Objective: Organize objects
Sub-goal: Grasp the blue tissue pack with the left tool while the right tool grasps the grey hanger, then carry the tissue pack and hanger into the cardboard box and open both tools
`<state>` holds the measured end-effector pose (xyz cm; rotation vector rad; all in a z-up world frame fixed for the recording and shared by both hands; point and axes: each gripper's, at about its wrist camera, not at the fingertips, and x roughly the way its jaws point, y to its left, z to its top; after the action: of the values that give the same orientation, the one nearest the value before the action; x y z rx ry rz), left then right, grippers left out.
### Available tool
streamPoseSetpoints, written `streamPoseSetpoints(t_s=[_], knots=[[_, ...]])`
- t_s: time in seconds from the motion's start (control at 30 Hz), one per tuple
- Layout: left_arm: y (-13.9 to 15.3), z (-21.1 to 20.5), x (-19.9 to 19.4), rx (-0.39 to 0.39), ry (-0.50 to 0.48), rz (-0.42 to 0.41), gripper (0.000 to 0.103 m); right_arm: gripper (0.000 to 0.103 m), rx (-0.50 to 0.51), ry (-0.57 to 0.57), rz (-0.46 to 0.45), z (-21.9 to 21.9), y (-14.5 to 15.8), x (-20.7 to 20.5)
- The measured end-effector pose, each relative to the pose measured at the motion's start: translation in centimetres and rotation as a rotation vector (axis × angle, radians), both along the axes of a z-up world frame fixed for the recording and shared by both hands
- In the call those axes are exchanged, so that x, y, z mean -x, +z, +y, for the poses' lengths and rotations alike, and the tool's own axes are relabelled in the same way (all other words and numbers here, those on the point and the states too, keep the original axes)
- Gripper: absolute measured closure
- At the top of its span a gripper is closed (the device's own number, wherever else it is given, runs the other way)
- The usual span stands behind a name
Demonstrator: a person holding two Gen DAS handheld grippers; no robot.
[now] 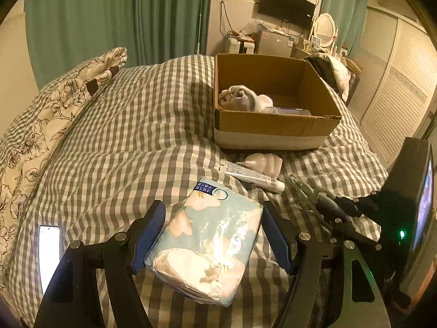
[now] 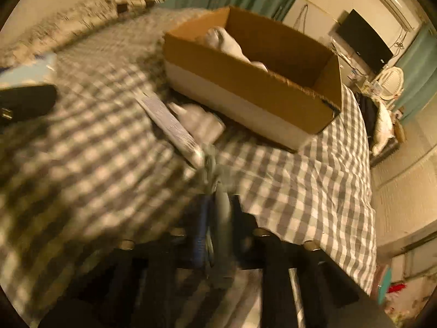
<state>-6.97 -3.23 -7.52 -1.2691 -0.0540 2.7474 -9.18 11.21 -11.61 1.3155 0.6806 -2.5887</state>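
two tools hold things to go in the box [image 1: 273, 125]: left tool [image 1: 213, 235] squeezes the tissue pack [image 1: 207, 235], right tool [image 2: 218, 213] pinches gray pliers [image 2: 222, 205].

Warm, dim lamplight throughout. Directly below and ahead, a bed [image 1: 142, 125] in grey-and-white check, with a floral pillow [image 1: 41, 125] off to the left. Beyond, green curtains [image 1: 109, 13] across the far wall. Further right, a dark wall-mounted television [image 1: 286, 6], an oval mirror [image 1: 325, 28], and pale louvred wardrobe doors [image 1: 396, 93].
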Motion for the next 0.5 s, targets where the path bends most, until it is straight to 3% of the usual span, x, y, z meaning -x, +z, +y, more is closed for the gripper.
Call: streamPoseSetpoints(t_s=[0.23, 0.5], knots=[[1.5, 0.3, -1.0, -0.001, -0.004, 0.032, 0.030, 0.093, 0.078, 0.002, 0.035, 0.8, 2.2, -1.5], [3.0, 1.0, -1.3, -0.014, -0.022, 0.062, 0.030, 0.093, 0.145, 0.011, 0.132, 1.4, 7.0, -3.2]])
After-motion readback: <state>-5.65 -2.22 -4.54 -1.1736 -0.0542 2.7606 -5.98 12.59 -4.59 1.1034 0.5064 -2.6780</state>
